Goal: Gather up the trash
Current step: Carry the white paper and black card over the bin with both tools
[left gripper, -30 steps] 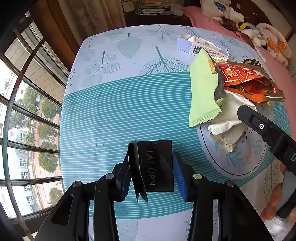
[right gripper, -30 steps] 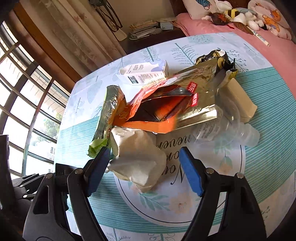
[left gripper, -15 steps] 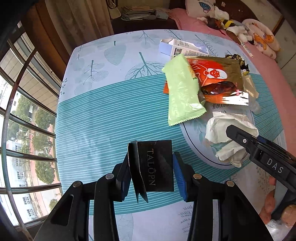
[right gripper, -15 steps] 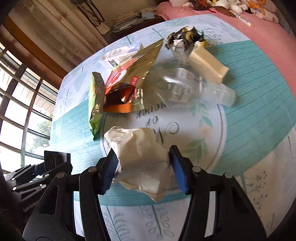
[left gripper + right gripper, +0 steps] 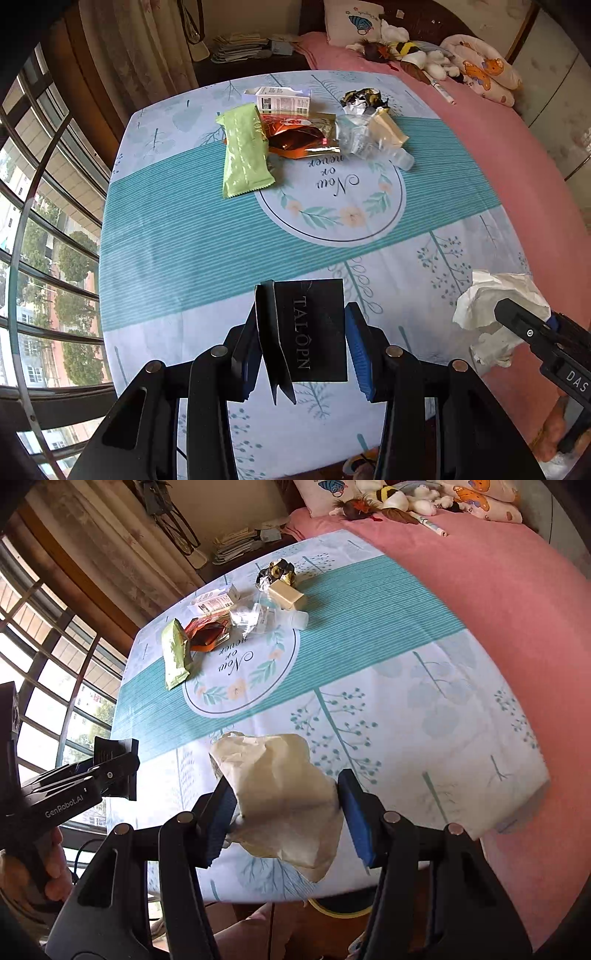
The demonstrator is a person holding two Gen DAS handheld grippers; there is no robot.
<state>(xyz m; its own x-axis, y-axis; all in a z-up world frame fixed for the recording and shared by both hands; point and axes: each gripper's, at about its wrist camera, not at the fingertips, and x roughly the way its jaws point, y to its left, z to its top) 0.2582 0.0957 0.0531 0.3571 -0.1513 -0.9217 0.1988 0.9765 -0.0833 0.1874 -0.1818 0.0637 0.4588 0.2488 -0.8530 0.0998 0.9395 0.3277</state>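
My left gripper point(image 5: 304, 332) is shut on a black folded paper bag point(image 5: 317, 328) printed TALOPN, held above the near edge of the table. My right gripper point(image 5: 286, 794) is shut on a crumpled wad of beige paper point(image 5: 280, 775), lifted off the table near its front right corner; the same crumpled paper point(image 5: 495, 295) shows in the left wrist view. Far across the cloth lies a trash pile: a green wrapper point(image 5: 245, 151), an orange and gold snack bag point(image 5: 303, 136), a white carton point(image 5: 282, 98), a clear plastic bottle point(image 5: 365, 140) and a crumpled foil wrapper point(image 5: 362, 99).
The table point(image 5: 184, 240) wears a teal and pale blue cloth with a round motif. A pink bed point(image 5: 517, 147) with plush toys runs along its right side. Barred windows point(image 5: 44, 221) stand on the left. A person's hand point(image 5: 55, 878) holds the left gripper.
The right gripper shut on the crumpled paper and carried it off the pile toward the near right corner. Both grippers drew back and rose; the left still holds the black bag.
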